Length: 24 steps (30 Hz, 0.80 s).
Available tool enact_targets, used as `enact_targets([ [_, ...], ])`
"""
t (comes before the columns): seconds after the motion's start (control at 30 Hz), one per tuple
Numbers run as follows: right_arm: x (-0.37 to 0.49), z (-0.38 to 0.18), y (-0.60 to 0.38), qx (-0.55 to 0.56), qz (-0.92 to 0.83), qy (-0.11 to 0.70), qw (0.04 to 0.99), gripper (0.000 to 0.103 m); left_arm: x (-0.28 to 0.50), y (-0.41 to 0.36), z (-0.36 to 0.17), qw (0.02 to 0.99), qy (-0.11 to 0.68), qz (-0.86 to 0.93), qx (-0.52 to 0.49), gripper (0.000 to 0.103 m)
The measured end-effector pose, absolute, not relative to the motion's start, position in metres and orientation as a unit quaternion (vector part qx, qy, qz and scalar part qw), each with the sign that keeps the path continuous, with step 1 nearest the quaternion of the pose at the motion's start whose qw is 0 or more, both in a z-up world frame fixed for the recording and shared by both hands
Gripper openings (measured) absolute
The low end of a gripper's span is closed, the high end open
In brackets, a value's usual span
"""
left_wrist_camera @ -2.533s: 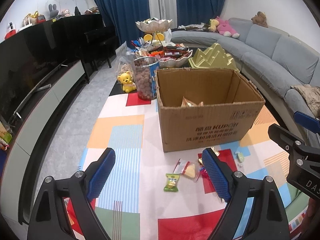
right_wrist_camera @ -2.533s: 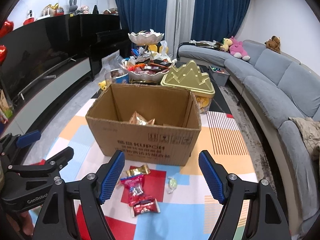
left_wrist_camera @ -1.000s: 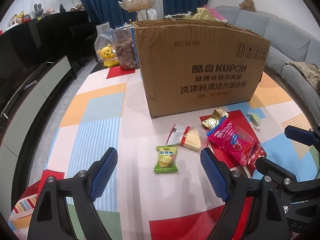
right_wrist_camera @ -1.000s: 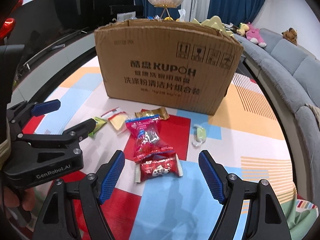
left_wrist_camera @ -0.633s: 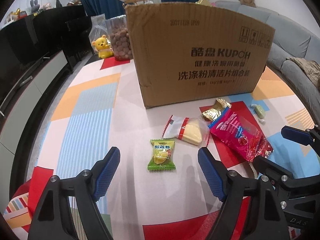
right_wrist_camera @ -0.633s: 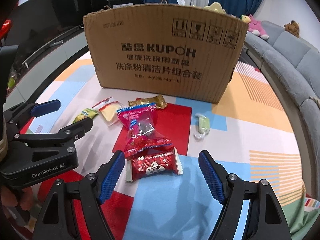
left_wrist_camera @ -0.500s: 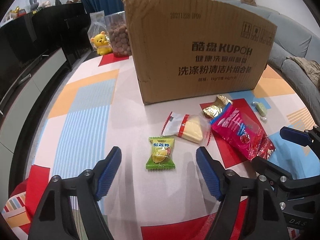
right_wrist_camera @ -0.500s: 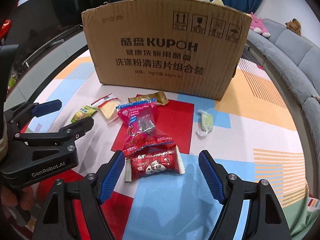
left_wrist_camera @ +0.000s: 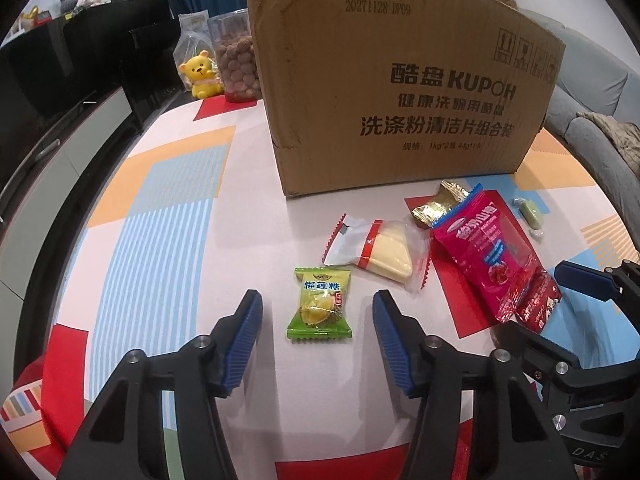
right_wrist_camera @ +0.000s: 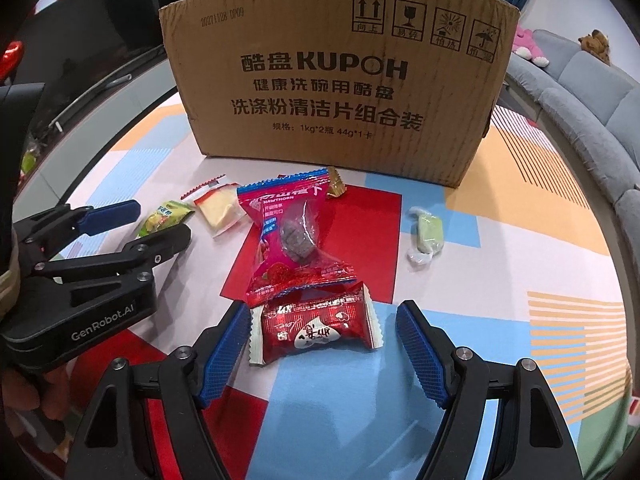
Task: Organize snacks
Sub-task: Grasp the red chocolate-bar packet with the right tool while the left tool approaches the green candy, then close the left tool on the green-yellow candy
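Green candy (left_wrist_camera: 320,305) btwn L gripper (left_wrist_camera: 318,338) jaws

Two black plastic grippers are being shown: the left gripper (left_wrist_camera: 318,320) and right gripper (right_wrist_camera: 320,338), each with ribbed blue pads (left_wrist_camera: 246,330), silver screws and white "GenRobot.AI" lettering. Bare fingers (right_wrist_camera: 36,400) are being glimpsed.

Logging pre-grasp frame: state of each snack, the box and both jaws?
left gripper: jaws open, straddling the green durian candy, not touching
right gripper: jaws open, straddling the red candy
green durian candy: flat, sealed
red candy: flat, top edge under the pink hawthorn pack
pink hawthorn pack: flat, sealed
white-wrapped cake: flat, sealed
gold wrapper: crumpled
pale green candy: lying apart
cardboard box: upright
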State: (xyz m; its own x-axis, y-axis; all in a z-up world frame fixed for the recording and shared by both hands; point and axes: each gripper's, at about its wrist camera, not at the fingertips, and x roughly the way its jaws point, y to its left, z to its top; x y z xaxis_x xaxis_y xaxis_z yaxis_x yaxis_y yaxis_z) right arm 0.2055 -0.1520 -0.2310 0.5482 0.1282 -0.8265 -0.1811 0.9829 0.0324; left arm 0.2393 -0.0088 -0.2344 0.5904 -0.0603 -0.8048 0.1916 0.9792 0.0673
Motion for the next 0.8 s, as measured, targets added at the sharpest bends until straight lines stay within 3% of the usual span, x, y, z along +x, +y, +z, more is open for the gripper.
enact_targets([
  [0.17,0.2046,-0.2333,-0.1507,-0.030,0.092,0.467,0.879,0.066,0.2389,-0.0090,-0.2355,0.889,0.445,-0.073,0.073,0.052],
  [0.4,0.2027,-0.2307,-0.1529,-0.026,0.095,0.463,0.881,0.053,0.2371,-0.0131,-0.2348,0.889,0.443,-0.086,0.075,0.030],
  [0.8,0.2038,-0.2281,-0.1536,-0.024,0.096,0.462,0.881,0.050,0.2344,-0.0146,-0.2329,0.888,0.444,-0.083,0.083,0.028],
])
